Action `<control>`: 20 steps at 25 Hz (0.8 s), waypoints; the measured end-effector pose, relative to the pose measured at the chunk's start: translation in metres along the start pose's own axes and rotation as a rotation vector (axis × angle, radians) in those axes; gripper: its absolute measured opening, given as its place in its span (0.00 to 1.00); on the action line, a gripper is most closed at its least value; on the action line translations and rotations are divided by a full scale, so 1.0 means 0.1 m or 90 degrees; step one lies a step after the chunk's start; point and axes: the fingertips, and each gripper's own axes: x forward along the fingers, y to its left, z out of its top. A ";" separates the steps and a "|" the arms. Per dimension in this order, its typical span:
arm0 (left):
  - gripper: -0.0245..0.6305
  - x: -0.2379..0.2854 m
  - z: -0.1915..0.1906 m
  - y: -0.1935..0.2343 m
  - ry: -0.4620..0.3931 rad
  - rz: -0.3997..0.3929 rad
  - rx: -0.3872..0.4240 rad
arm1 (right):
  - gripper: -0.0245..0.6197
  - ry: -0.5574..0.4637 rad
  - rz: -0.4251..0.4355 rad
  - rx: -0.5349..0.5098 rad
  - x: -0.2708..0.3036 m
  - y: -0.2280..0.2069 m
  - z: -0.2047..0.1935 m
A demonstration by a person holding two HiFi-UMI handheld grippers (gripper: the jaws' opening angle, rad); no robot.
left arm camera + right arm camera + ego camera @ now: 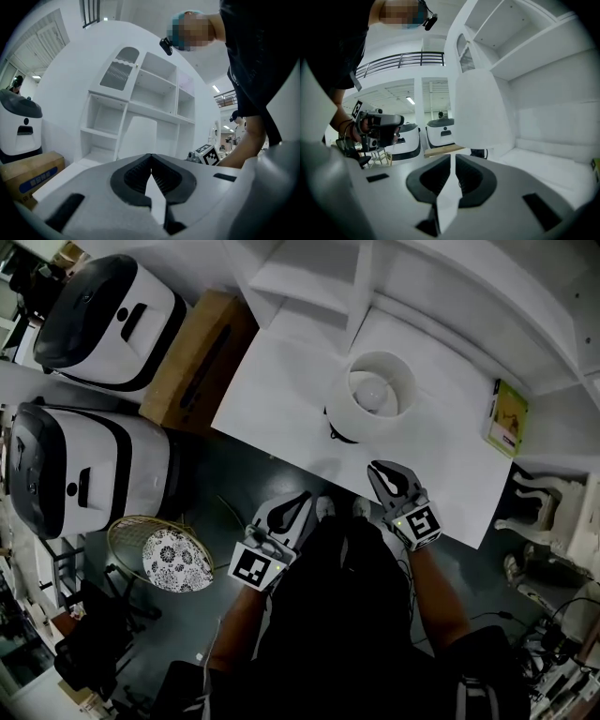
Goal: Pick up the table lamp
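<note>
The table lamp (373,395) stands upright on the white table (272,399); it has a white drum shade and a dark base. My left gripper (306,499) hovers off the table's near edge, left of the lamp, shut and empty. My right gripper (376,469) is over the near edge just in front of the lamp, shut with nothing in it. In the left gripper view the shade (137,136) rises beyond the closed jaws of the left gripper (151,157). The right gripper view shows the shade (480,108) close above the right gripper (452,158), apart from it.
A white shelf unit (422,277) backs the table. A green booklet (507,416) lies at the table's right end. A cardboard box (197,357) and two white-and-black machines (103,315) (75,465) stand left. A wire basket (164,554) sits on the floor.
</note>
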 end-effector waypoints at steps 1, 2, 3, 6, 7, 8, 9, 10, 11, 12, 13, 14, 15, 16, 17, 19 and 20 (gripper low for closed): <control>0.07 0.04 -0.02 0.02 -0.001 -0.002 -0.002 | 0.11 -0.009 -0.005 -0.002 0.02 -0.04 -0.02; 0.07 0.08 -0.05 0.03 0.000 -0.003 -0.001 | 0.11 -0.015 -0.007 -0.001 0.05 -0.08 -0.07; 0.07 0.13 -0.09 0.05 0.003 -0.005 0.002 | 0.11 -0.015 -0.006 0.004 0.08 -0.11 -0.13; 0.07 0.25 -0.18 0.11 0.014 -0.007 0.011 | 0.11 0.004 -0.006 0.004 0.21 -0.21 -0.33; 0.07 0.29 -0.20 0.14 0.017 -0.006 0.013 | 0.11 0.009 -0.006 0.004 0.24 -0.24 -0.40; 0.07 0.32 -0.21 0.16 0.020 -0.005 0.018 | 0.11 0.012 -0.007 0.005 0.26 -0.27 -0.45; 0.07 0.35 -0.22 0.19 0.021 -0.004 0.024 | 0.11 0.014 -0.010 0.004 0.28 -0.30 -0.48; 0.07 0.38 -0.22 0.21 0.018 -0.002 0.029 | 0.11 0.016 -0.014 0.000 0.29 -0.34 -0.52; 0.07 0.41 -0.23 0.20 0.017 0.000 0.030 | 0.11 0.019 -0.018 -0.006 0.30 -0.37 -0.55; 0.07 0.43 -0.27 0.19 0.020 0.001 0.030 | 0.11 0.021 -0.019 -0.010 0.31 -0.39 -0.58; 0.07 0.44 -0.32 0.18 0.031 0.004 0.029 | 0.11 0.023 -0.017 -0.012 0.32 -0.41 -0.62; 0.07 0.46 -0.38 0.17 0.042 0.007 0.025 | 0.11 0.023 -0.013 -0.012 0.35 -0.42 -0.66; 0.07 0.47 -0.43 0.16 0.048 0.012 0.018 | 0.11 0.023 -0.007 -0.011 0.38 -0.43 -0.69; 0.07 0.50 -0.47 0.14 0.050 0.017 0.007 | 0.11 0.023 -0.002 -0.011 0.42 -0.45 -0.73; 0.07 0.52 -0.49 0.13 0.050 0.021 -0.002 | 0.11 0.023 0.003 -0.013 0.45 -0.48 -0.76; 0.07 0.55 -0.54 0.11 0.052 0.031 -0.011 | 0.11 0.022 0.009 -0.016 0.51 -0.55 -0.81; 0.07 0.55 -0.55 0.10 0.052 0.037 -0.013 | 0.11 0.021 0.012 -0.017 0.53 -0.58 -0.83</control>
